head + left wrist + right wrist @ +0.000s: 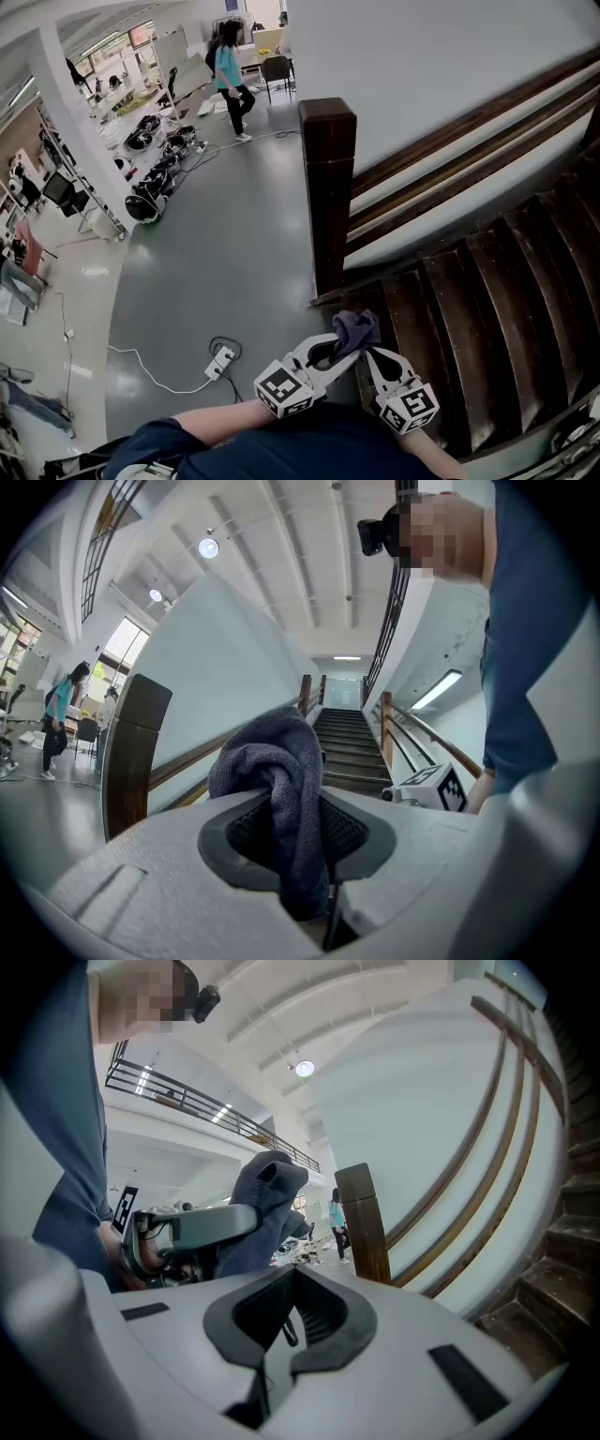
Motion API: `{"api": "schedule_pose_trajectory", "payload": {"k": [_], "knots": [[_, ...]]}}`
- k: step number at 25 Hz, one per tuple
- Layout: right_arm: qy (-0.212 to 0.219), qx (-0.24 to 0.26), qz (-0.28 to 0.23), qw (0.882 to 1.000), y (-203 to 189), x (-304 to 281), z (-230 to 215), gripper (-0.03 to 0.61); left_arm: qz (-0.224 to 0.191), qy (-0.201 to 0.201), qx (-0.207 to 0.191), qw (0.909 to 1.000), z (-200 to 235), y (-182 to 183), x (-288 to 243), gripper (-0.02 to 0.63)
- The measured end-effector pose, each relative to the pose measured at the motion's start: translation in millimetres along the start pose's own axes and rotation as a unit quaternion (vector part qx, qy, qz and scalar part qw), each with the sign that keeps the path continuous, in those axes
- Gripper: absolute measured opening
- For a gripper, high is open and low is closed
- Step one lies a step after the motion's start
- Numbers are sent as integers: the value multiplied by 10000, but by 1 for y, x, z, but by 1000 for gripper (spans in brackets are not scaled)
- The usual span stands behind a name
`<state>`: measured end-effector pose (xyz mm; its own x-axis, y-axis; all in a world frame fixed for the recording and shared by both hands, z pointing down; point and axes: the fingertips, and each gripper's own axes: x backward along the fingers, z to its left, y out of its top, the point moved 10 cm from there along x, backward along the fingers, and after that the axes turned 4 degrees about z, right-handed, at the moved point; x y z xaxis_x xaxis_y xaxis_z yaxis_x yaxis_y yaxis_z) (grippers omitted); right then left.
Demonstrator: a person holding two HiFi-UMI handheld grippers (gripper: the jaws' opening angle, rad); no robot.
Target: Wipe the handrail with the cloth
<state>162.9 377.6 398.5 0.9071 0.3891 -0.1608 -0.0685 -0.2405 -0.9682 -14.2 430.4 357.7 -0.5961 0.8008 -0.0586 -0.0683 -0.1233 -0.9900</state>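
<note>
The hall was wide, with a grey floor (225,244), and at my right a dark wooden staircase (487,300) climbed beside a white wall. The handrail (469,112) ran up from a square newel post (328,187).

My left gripper (349,345) was clamped on the dark blue-grey cloth (356,330), with one fold pinched between the jaws and the bulk bunched above them. It hung low by the bottom step, below the post and well apart from the rail. My right gripper (378,358) sat just beside it, jaws drawn together on nothing.

I judged the grip to be the weak spot. With only a fold caught, the drag of the wood could pull the cloth free. With the wad riding to one side, a hard jaw might meet the rail instead of the fabric. A white power strip (220,361) and its cable lay on the floor near my feet, a trip risk if I stepped sideways.
</note>
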Motion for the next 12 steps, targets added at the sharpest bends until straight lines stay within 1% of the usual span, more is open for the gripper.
{"api": "schedule_pose_trajectory", "payload": {"k": [3,6,9,12], "knots": [[-41,-138,60,9999,-5,-1,-16,9,97,44,22,9999,4,-8,-12,97],[-55,-158,72,9998,-9,-7,-35,9,109,98,55,9999,20,-11,-28,97],[-206,-166,106,9996,-4,-26,-58,9,75,45,87,9999,47,-11,-48,97],[-440,-166,141,9988,3,-51,-80,9,43,-133,17,9999,85,-10,-69,97]]}}
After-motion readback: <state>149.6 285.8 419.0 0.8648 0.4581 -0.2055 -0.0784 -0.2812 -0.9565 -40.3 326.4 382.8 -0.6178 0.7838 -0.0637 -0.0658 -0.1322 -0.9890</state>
